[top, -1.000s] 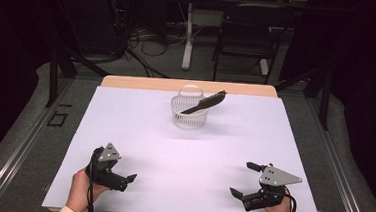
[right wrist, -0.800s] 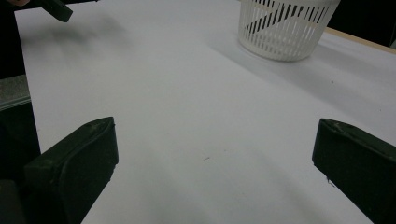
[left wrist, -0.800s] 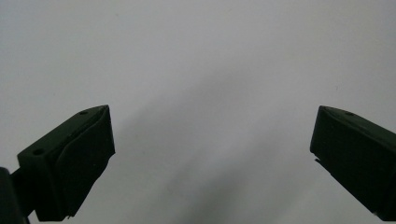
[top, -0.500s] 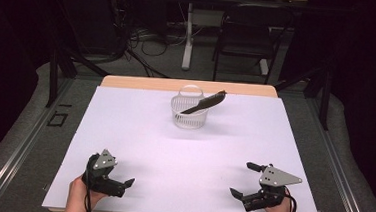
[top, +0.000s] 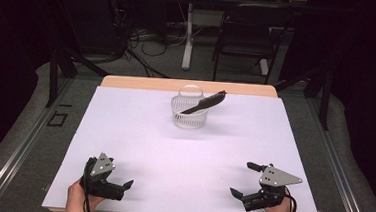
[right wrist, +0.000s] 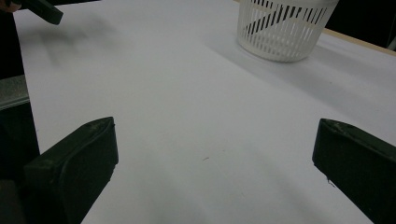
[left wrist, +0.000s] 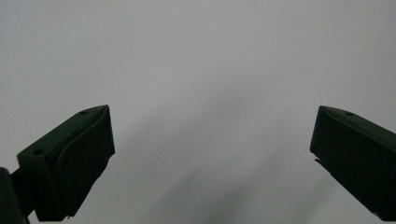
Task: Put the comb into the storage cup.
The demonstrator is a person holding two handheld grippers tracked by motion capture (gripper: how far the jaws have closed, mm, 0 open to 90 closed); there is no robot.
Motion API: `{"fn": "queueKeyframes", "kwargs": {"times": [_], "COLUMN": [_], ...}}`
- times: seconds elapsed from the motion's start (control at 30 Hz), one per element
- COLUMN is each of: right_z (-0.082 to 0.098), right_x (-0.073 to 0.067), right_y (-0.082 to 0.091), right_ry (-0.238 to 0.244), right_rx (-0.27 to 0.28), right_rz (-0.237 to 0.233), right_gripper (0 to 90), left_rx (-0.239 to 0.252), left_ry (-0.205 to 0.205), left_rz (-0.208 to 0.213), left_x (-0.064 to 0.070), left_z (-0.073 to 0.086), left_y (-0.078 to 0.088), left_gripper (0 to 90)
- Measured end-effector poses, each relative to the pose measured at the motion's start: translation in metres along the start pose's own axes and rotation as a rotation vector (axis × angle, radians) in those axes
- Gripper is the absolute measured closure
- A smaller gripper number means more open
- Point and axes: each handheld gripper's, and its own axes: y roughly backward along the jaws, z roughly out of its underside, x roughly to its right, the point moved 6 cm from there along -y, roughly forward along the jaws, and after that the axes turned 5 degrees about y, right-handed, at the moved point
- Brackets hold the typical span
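A: Start with the biggest thing. What carries it all?

B: A wide worktop under a pale lilac-white sheet (top: 138, 147), taking up the middle of the high view. Just above the centre of the frame stands a small round white slatted plastic basket (top: 189, 115); in the right gripper view it sits at the upper right (right wrist: 282, 32).

A: And inside it?

B: A long dark flat utensil, probably a spatula or knife (top: 203, 103), leaning in the basket with its upper end jutting past the rim toward the upper right.

A: How would they handle?

B: I'd judge the basket light and thin-walled, so it may slide or tip if nudged. The utensil looks stiff and smooth; the free end above the rim is the place to pinch it, across its flat faces.

A: The grippers?

B: The left gripper (top: 120, 187) is at the lower left, the right gripper (top: 243, 180) at the lower right, both well apart from the basket. Each has its jaws spread wide, holding nothing.
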Motion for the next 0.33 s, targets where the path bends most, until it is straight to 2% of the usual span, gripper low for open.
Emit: {"fn": "queueKeyframes", "kwargs": {"times": [0.33], "right_z": [-0.0008], "right_x": [0.0013], "right_y": [0.0014], "right_ry": [-0.001], "right_rx": [0.015], "right_rz": [0.011], "right_gripper": [0.0], "left_rx": [0.011], "left_ry": [-0.006], "left_rz": [-0.001], "left_x": [-0.0013], "left_z": [-0.0006], "left_y": [-0.0004], "left_gripper": [0.1]}}
